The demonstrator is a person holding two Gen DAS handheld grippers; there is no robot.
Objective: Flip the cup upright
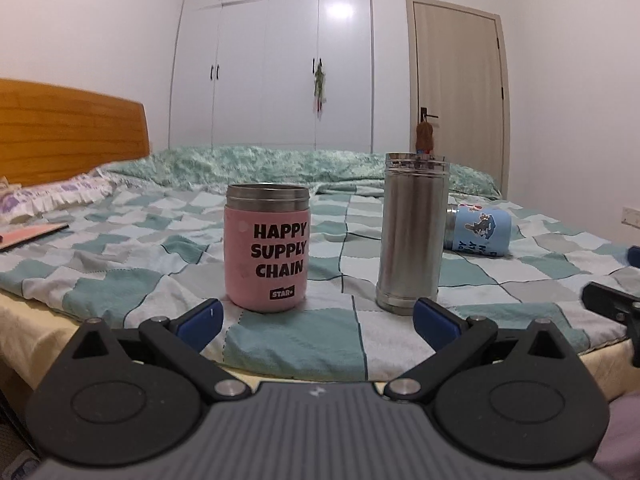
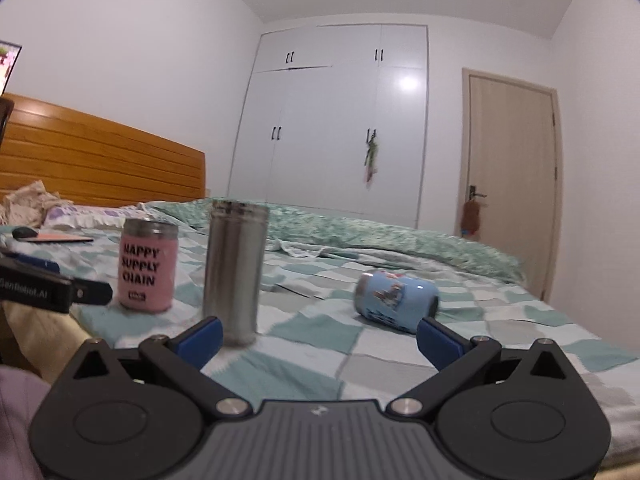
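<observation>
A blue cartoon-print cup (image 2: 396, 301) lies on its side on the checkered bedspread, steel rim to the left; it also shows in the left wrist view (image 1: 478, 231), partly behind the steel flask. My right gripper (image 2: 318, 338) is open and empty, a short way in front of the blue cup. My left gripper (image 1: 316, 320) is open and empty, just in front of an upright pink cup (image 1: 267, 246) and a tall upright steel flask (image 1: 412, 232). The pink cup (image 2: 148, 270) and the flask (image 2: 234, 270) also show in the right wrist view.
The bed (image 1: 120, 264) has a wooden headboard (image 1: 68, 132), pillows and a flat pink book (image 1: 32, 234) at the left. A rumpled green quilt (image 2: 380, 236) lies behind the cups. White wardrobe (image 2: 336, 120) and a door (image 2: 512, 184) stand beyond.
</observation>
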